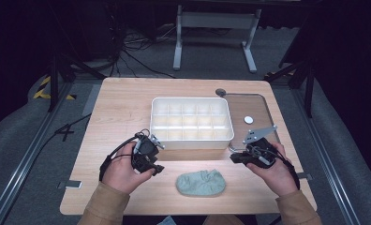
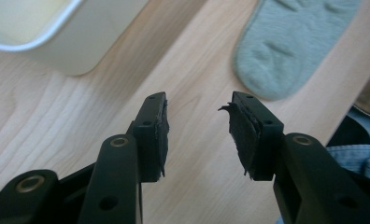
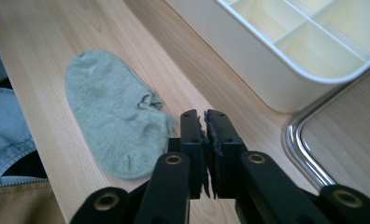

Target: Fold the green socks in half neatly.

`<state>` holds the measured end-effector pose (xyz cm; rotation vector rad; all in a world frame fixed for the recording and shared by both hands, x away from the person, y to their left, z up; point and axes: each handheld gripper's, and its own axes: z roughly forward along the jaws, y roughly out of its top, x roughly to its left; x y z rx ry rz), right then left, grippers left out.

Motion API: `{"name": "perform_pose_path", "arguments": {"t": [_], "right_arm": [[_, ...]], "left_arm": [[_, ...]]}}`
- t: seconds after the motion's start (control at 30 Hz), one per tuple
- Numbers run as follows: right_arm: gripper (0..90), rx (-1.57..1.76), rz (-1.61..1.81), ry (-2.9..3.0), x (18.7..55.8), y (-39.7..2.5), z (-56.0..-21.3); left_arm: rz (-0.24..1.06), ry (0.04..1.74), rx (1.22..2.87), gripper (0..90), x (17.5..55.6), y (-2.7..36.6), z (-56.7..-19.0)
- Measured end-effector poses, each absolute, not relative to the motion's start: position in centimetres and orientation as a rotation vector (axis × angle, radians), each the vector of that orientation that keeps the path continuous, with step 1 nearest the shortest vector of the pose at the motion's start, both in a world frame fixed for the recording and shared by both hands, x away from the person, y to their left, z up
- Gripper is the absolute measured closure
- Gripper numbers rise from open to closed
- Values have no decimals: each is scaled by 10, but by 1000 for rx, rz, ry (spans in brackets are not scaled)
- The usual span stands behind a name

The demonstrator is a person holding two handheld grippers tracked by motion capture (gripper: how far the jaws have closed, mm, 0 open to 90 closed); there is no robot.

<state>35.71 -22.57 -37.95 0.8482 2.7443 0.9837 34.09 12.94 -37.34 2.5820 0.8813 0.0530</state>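
I judge the sock soft, light, floppy; I'd pinch its 3 o'clock edge. Left tool wide, right tool closed, empty.

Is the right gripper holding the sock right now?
No, the right gripper has its jaws shut on nothing, beside the grey sock lying on the table.

Round white disc on inset tray

No text, label or number can be read.
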Motion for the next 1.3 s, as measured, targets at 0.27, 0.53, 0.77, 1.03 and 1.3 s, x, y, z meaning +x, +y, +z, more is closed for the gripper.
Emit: {"name": "perform_pose_path", "arguments": {"t": [0.27, 0.53, 0.77, 1.03, 1.3], "right_arm": [[893, 694, 989, 2769, 344, -202, -377], [847, 673, 1015, 2764, 333, -183, -379], [895, 616, 980, 2860, 329, -164, -392], [897, 627, 887, 2906, 326, -139, -418], [898, 647, 830, 2917, 325, -127, -434]], "left_arm": [[15, 877, 2550, 565, 341, 129, -371], [10, 877, 2568, 561, 341, 125, -373], [-2, 854, 2579, 562, 339, 117, -377], [-24, 829, 2594, 564, 336, 108, -385], [-55, 832, 2593, 564, 333, 100, -400]]}}
